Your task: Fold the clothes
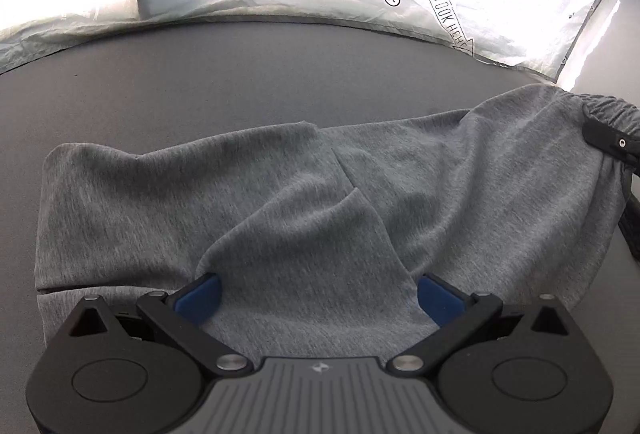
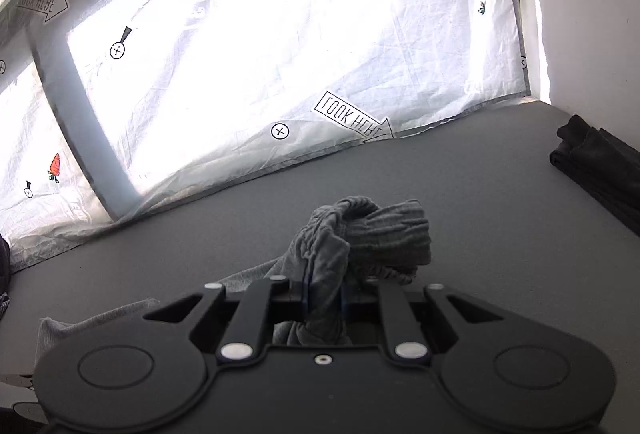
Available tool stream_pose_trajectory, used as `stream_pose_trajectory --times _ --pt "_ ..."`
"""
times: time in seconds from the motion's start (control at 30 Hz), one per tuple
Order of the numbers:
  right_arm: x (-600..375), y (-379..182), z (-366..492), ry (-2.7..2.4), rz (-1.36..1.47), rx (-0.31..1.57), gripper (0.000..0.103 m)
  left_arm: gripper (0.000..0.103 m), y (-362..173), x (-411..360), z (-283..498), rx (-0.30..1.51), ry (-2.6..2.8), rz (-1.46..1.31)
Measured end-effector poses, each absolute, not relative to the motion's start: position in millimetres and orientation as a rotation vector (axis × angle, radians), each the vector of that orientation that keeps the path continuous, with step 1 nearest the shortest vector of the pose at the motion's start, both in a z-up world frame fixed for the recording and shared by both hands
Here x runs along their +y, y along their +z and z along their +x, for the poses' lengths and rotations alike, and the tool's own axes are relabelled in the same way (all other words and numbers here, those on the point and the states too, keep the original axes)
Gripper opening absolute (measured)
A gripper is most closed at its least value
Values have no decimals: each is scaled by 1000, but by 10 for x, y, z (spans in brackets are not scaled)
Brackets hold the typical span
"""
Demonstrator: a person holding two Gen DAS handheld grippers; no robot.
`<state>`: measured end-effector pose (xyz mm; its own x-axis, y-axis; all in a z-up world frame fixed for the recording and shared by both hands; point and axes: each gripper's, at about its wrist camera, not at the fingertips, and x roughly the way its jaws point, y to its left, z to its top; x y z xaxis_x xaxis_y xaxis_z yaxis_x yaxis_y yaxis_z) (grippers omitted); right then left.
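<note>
The grey garment [image 1: 280,202] – shorts or sim., w/ an elastic waistband [image 2: 384,234] – lies rumpled across the dark grey table [image 1: 200,86], one part lapped over another, so no clean fold is in place yet. The right gripper [image 2: 324,300] is clamped on the bunched waistband end and holds it up off the surface; in the left wrist view its black tip shows at the far right edge, pinching that same gathered end. The left gripper [image 1: 318,296] stands w/ jaws spread wide, the blue pads [image 1: 200,298] either side of a raised ridge of cloth near the hem end, not pressing on it – nothing gripped there. By my reading the task is early on for this item: one end secured, the other not yet taken, the cloth still to be stretched flat and then folded over. A dark cloth pile [image 2: 600,166] sits at the table's right edge, well apart; whether it's a finished fold I can't tell. A white printed sheet [image 2: 280,54] hangs behind.
</note>
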<state>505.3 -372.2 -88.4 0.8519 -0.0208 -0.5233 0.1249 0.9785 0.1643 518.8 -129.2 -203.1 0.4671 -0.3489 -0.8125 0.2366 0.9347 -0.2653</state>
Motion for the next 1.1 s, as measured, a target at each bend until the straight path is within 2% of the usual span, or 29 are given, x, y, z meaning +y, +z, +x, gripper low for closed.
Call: stream_pose_trajectory --times 0.07,0.23,0.27,0.33,0.47,0.6,0.63,0.7,0.83,0.97,1.1 --pt "-3394 -724 5028 -6 71 496 14 103 -1769 -884 5120 949 -338 -268" --pt "-2180 -672 4742 283 -354 393 15 103 -1336 121 4884 794 -113 -370" --pt "-1920 -772 4661 356 -440 412 17 103 -1305 305 4837 782 -63 -384" --pt "-1430 -1048 4486 514 -612 483 34 103 -1307 642 4732 769 30 -407" --pt "-972 -1393 4103 710 -767 579 37 103 -1438 1099 4510 790 152 -479" --pt "-993 -1274 4085 670 -743 580 68 103 -1615 1130 4427 842 123 -521" --pt "-1018 -1238 4106 645 -738 574 72 103 -1661 1085 4432 859 102 -517" --pt "-1172 -1196 4278 573 -661 629 72 103 -1748 934 4488 897 37 -501" --pt "-1718 -1189 4694 401 -337 797 84 103 -1877 579 4648 951 -105 -443" --pt "-2314 -1329 4968 282 -6 944 86 103 -2031 314 4791 1003 -172 -416" --pt "-2693 -1585 5143 209 201 1032 86 103 -2152 216 4876 1043 -207 -448"
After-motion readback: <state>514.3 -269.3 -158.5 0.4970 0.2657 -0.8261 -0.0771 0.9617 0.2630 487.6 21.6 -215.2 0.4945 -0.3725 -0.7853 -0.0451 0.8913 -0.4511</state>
